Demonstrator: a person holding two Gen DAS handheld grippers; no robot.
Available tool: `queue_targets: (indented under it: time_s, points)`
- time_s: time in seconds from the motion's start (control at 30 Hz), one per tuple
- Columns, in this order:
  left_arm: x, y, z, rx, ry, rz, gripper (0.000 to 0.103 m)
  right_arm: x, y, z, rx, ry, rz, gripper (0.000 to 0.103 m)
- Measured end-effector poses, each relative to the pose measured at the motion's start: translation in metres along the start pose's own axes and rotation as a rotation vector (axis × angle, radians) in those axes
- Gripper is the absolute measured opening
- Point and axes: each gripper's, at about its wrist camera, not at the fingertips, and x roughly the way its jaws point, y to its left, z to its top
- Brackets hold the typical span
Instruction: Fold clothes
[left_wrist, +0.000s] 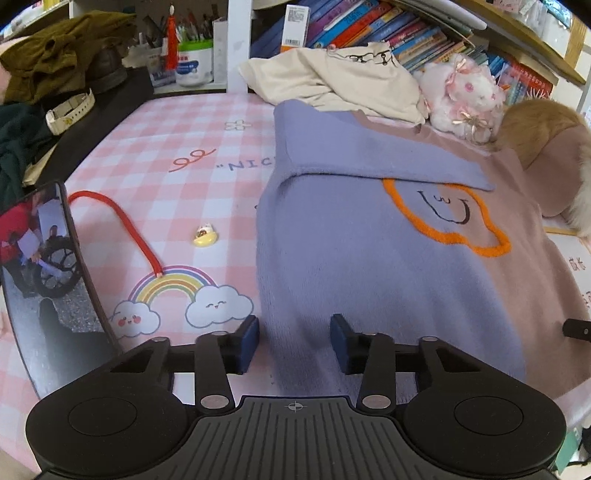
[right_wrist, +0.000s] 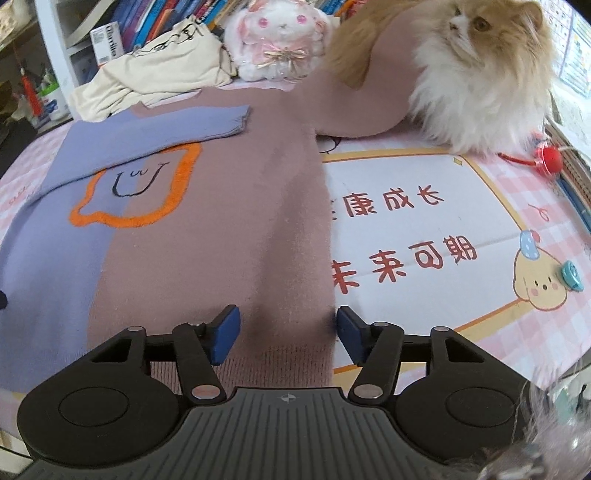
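Lilac and dusty-pink knit, the sweater (left_wrist: 369, 258) lies flat on the tabletop (left_wrist: 177, 177), which is covered by a pink checked mat printed with a rainbow and clouds. Its lilac sleeve (left_wrist: 369, 158) is folded across the chest, just above the orange-outlined smiley patch (right_wrist: 136, 188). The pink sleeve (right_wrist: 354, 118) runs out to the side and passes under a long-haired cat (right_wrist: 480, 81) sitting on the mat. Left gripper (left_wrist: 294, 341): fingers part-open over the sweater's lilac side edge near the hem, fabric bunched between the blue pads, which do not visibly press on it. Right gripper (right_wrist: 288, 332): fingers moderately apart over the pink side edge at the ribbed hem, fabric between the pads, no visible pinch. Also noted: a cream garment (left_wrist: 332, 81) heaped behind the sweater, a white plush toy (right_wrist: 280, 37), a red cord (left_wrist: 122, 225), a phone (left_wrist: 48, 273) propped at the left.
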Motion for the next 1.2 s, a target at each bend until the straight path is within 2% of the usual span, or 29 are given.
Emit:
queue_targets:
  time_s: [0.03,0.1,0.13,0.17,0.27,0.53,0.8,1.2]
  points:
    - [0.000,0.002,0.000,-0.011,-0.002,-0.002,0.012,0.000,-0.001,0.000,0.005,-0.001,0.008,0.047]
    - [-0.001,0.009,0.000,-0.053,-0.004,-0.016,0.005,0.000,0.000,0.001,-0.003,-0.004,0.031,0.031]
    - [-0.001,0.013,0.000,-0.074,-0.006,-0.020,0.005,0.001,0.002,0.002,-0.014,-0.003,0.052,0.019]
    - [-0.003,0.016,-0.001,-0.090,-0.009,-0.018,0.005,0.001,0.005,0.003,-0.027,-0.002,0.068,0.016]
    - [-0.008,0.021,-0.003,-0.093,-0.032,0.023,0.005,0.003,0.014,0.006,-0.073,-0.004,0.089,0.015]
    - [-0.011,0.039,-0.006,-0.127,-0.023,0.095,0.005,0.007,0.038,0.007,-0.161,-0.005,0.153,0.014]
    - [-0.009,0.037,-0.005,-0.086,-0.025,0.109,0.005,0.008,0.038,0.007,-0.163,-0.005,0.166,0.014]
    - [-0.009,0.038,-0.005,-0.081,-0.031,0.097,0.005,0.007,0.039,0.006,-0.159,-0.004,0.160,0.014]
